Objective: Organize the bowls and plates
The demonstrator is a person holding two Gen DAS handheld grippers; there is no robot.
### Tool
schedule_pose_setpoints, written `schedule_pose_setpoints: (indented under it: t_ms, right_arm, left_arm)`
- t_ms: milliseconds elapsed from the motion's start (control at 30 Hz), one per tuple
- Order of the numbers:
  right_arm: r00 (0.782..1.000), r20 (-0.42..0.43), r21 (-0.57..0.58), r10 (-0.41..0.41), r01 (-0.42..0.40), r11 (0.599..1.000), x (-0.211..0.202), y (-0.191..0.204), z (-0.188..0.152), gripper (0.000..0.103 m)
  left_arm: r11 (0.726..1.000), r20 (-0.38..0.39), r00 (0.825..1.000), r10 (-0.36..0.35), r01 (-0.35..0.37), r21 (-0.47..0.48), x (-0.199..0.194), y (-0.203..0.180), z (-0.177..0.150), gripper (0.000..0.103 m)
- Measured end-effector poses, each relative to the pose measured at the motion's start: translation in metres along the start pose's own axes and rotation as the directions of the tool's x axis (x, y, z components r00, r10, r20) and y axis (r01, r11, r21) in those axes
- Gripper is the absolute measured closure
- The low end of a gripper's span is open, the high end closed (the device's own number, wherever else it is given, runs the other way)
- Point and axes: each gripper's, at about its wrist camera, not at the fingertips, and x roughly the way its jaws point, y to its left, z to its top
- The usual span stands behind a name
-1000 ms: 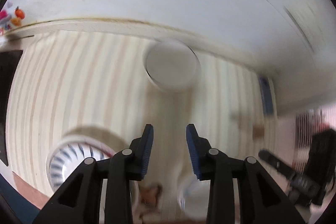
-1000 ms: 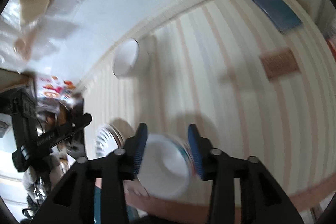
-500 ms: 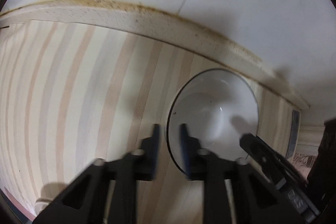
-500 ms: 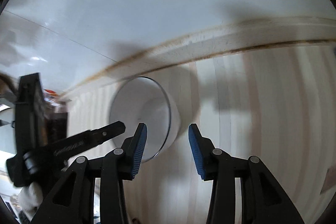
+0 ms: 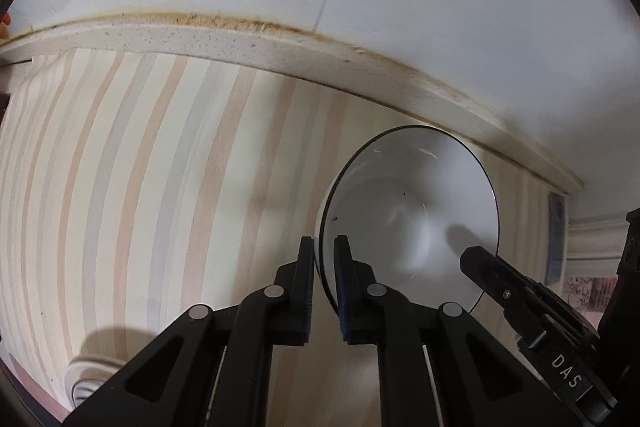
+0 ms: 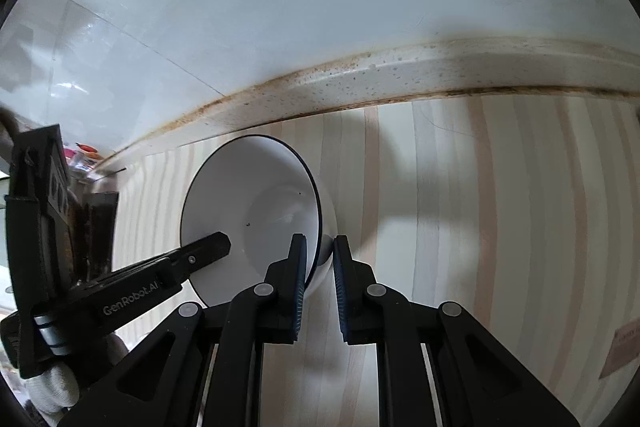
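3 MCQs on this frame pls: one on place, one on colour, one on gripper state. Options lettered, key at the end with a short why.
1. Where does the white bowl sit?
A. On the striped counter, close to the speckled backsplash ledge
B. Inside a sink
C. On top of a stack of plates

2. What colour is the line along the bowl's rim?
A. Red
B. Dark
C. Gold

3. How do the left gripper and right gripper meet the bowl?
A. Both open, clear of the bowl
B. Only the left pinches it
C. Each pinches the rim, on opposite sides

Key:
1 A, the bowl is beside the ledge in both wrist views.
2 B, a thin dark line edges the white rim.
3 C, each view shows its own fingers closed on the rim, and the other gripper across the bowl.
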Motion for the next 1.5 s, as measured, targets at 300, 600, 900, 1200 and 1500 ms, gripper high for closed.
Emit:
schedule_pose_setpoints:
  t_ms: [300, 600, 900, 1200, 1500]
  right_arm:
    - [0.998, 0.059, 0.000, -0.008, 0.008, 1.000, -0.076, 0.013, -0.045, 0.088]
    - [0.998, 0.066, 0.010, -0.004, 0.004, 1.000, -0.133, 0.021, -0.116, 0.088]
    - [0.998, 0.049, 0.021, -0.031, 0.030, 0.999, -0.160, 0.009, -0.171, 0.088]
    - [0.999, -0.004, 0.081, -0.051, 0.051, 0.995, -0.151, -0.021, -0.206, 0.088]
    - [0.997, -0.059, 0.114, -0.053, 0.060, 0.992, -0.133, -0.044, -0.219, 0.088]
  left_arm:
    - [0.996, 0.017, 1.000, -0.015, 0.013, 0.087, -0.060, -0.018, -0.046, 0.095]
    - [0.988, 0.012, 0.999, -0.033, 0.031, 0.153, -0.098, -0.030, -0.110, 0.094]
    - [0.982, -0.057, 0.996, -0.071, 0.080, 0.173, -0.094, -0.033, -0.161, 0.094]
    - [0.973, -0.120, 0.992, -0.036, 0.062, 0.222, -0.066, -0.050, -0.192, 0.094]
    - [0.964, -0.143, 0.989, 0.023, 0.016, 0.266, -0.044, -0.067, -0.202, 0.094]
